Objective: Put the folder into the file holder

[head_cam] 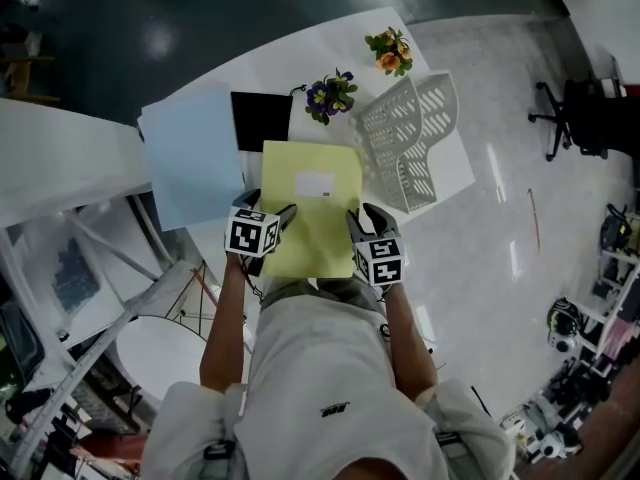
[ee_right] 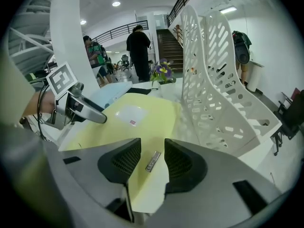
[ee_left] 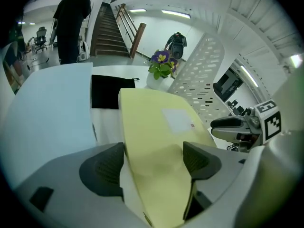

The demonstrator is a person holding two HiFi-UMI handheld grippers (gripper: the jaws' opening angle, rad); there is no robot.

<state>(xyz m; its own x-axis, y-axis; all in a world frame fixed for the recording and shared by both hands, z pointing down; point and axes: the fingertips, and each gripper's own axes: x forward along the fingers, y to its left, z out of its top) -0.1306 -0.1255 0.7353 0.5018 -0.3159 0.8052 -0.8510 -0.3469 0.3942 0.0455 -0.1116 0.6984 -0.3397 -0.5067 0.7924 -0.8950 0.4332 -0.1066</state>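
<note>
A yellow folder with a white label lies on the white table, its near end over the front edge toward me. The white perforated file holder stands just right of it, with both grippers short of it. My left gripper is at the folder's near left corner. In the left gripper view its jaws stand wide apart, with the folder between the pads and not pinched. My right gripper is at the near right corner. Its jaws are narrower, with a visible gap over the folder's edge. The holder rises close on the right.
A light blue folder lies to the left and a black pad sits behind the yellow one. Two flower pots, purple and orange, stand at the back. An office chair is far right on the floor. A person stands beyond the table.
</note>
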